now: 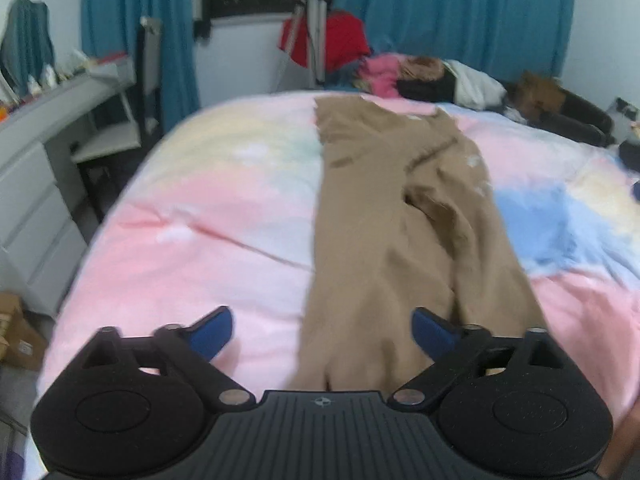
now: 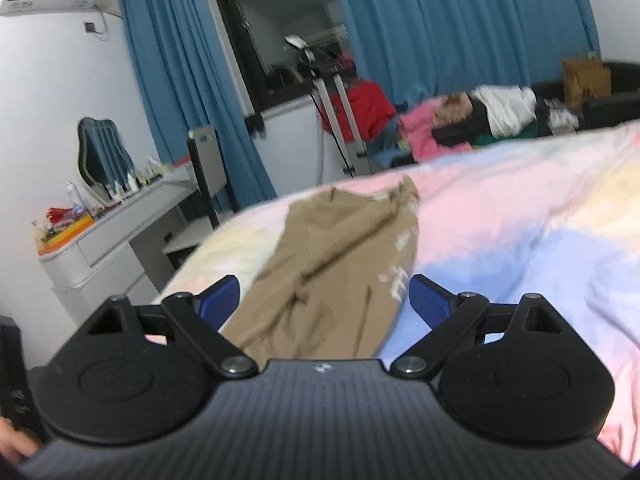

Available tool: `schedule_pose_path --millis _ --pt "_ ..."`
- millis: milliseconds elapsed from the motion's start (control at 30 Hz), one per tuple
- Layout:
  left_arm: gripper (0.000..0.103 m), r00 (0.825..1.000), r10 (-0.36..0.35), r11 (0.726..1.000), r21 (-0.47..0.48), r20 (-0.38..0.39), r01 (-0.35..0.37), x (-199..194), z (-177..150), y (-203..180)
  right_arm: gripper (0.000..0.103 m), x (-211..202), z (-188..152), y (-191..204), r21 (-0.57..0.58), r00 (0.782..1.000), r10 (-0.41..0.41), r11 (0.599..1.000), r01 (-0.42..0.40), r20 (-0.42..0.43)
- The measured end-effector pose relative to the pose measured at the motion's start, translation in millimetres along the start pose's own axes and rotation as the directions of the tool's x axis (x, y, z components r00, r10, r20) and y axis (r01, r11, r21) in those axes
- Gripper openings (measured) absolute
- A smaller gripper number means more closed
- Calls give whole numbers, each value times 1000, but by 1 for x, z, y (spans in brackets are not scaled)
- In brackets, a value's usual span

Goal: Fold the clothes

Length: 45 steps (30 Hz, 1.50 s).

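the tan trousers [image 1: 384, 216] are laid out lengthwise on the bed, on top of a pastel duvet [image 1: 192, 232] with pink, yellow and blue patches. they look folded in half along their length, one leg on the other, with a bunched crease near the middle. from the right wrist view the same trousers [image 2: 332, 256] show some white print down the side that faces the right gripper

the left gripper [image 1: 322, 330] sits over the near end of the trousers with both blue fingers [image 1: 212, 334] spread wide, holding nothing. the cloth runs up between the fingers and under the gripper body, but neither pad is pinching it

the right gripper [image 2: 323, 298] is also wide open and empty, its blue fingers [image 2: 430, 300] on either side of the near end of the trousers, and whether it touches the fabric can't be told. both views are a bit blurry

at the far end of the bed there's a heap of other clothes [image 1: 424, 76], pink, black and white, plus something red [image 1: 340, 40] draped by a tripod [image 1: 308, 28]. blue curtains [image 2: 460, 28] hang either side of a dark window [image 2: 280, 28]. a white desk [image 2: 120, 236] with small bottles and clutter stands off to the left of the bed
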<state>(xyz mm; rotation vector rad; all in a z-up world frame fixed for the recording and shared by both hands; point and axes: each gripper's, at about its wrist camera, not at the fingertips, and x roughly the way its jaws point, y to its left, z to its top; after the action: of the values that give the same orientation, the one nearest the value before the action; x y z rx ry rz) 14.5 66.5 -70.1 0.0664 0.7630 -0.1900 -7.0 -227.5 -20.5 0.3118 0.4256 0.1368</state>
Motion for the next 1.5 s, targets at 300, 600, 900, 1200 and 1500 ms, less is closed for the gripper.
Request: schedule_pose_path --millis 300,600,900,1200,1500 --pt "84 996 -38 999 -34 -75 36 -22 -17 9 93 4 -16 -24 146 994 39 989 -25 -98" --pt "79 986 37 980 -186 -161 -67 -4 -22 39 93 15 -28 -34 233 987 63 972 -27 -148" --pt "28 975 37 990 -126 -217 -66 10 -27 33 93 19 -30 -30 213 989 29 977 2 -143" --pt "6 998 -49 994 101 35 45 -46 -24 -3 93 38 -42 -25 153 971 -36 986 73 -235" --pt "7 942 -334 891 332 20 309 -65 -27 -56 93 41 -47 -30 202 962 -12 977 70 -273"
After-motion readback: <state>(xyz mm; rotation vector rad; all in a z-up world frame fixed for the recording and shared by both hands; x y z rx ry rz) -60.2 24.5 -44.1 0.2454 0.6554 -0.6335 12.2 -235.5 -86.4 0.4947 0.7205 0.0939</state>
